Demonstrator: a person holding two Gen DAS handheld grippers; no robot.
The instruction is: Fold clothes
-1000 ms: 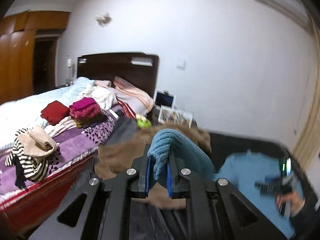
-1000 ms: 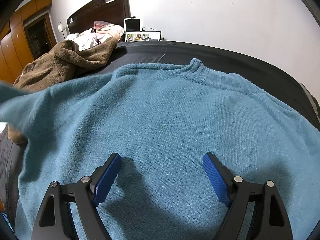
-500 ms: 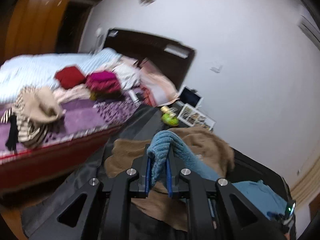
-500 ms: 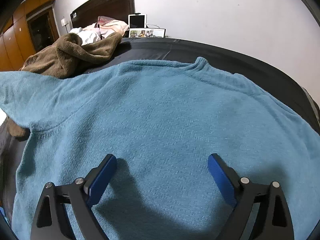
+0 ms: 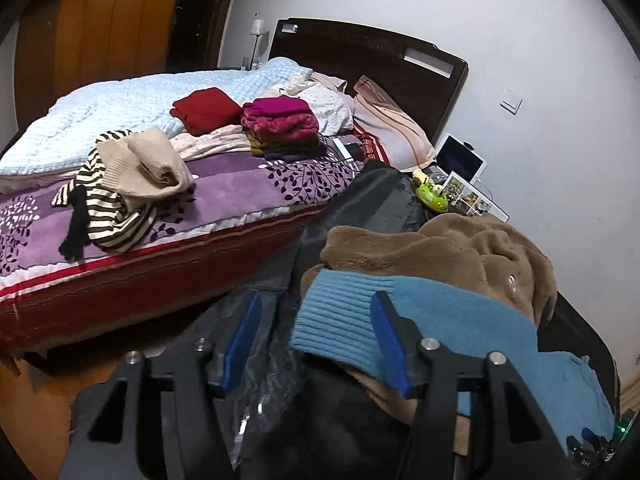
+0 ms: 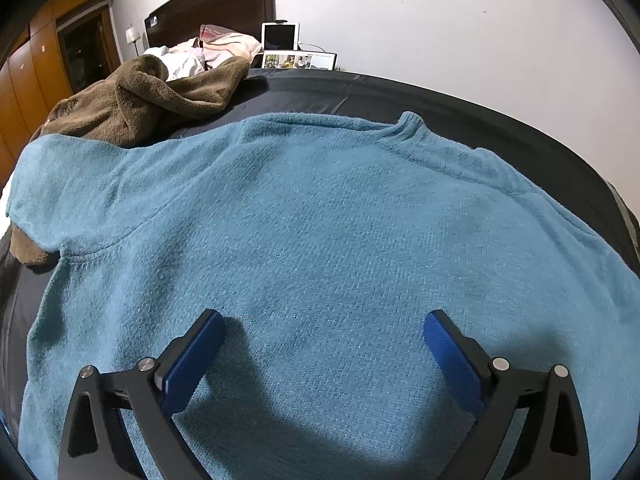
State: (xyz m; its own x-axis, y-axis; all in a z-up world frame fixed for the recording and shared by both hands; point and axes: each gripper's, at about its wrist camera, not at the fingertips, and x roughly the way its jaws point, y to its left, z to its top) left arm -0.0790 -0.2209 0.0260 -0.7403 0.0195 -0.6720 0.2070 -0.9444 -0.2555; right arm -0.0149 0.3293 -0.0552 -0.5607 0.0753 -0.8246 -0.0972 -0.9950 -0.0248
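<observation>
A teal knit sweater (image 6: 320, 232) lies spread flat on a black-covered table (image 6: 400, 96), collar toward the far wall. Its left sleeve stretches out over a brown fleece garment (image 6: 152, 100). In the left wrist view the ribbed sleeve cuff (image 5: 340, 320) rests loose on the brown fleece (image 5: 440, 248), lying between the fingers of my open left gripper (image 5: 316, 336). My right gripper (image 6: 320, 352) is open wide, hovering just above the sweater's lower body with nothing between its blue pads.
A bed (image 5: 120, 208) to the left carries a stack of folded clothes (image 5: 280, 124), a red folded garment (image 5: 204, 110) and a striped and beige heap (image 5: 120, 184). A tablet (image 6: 280, 36), photo frame (image 6: 298, 60) and green toy (image 5: 430, 196) stand at the table's far end.
My left gripper, shut on the sleeve cuff before, has opened and let it drop onto the brown fleece. The sleeve now lies stretched out to the left. The right gripper stays open.
</observation>
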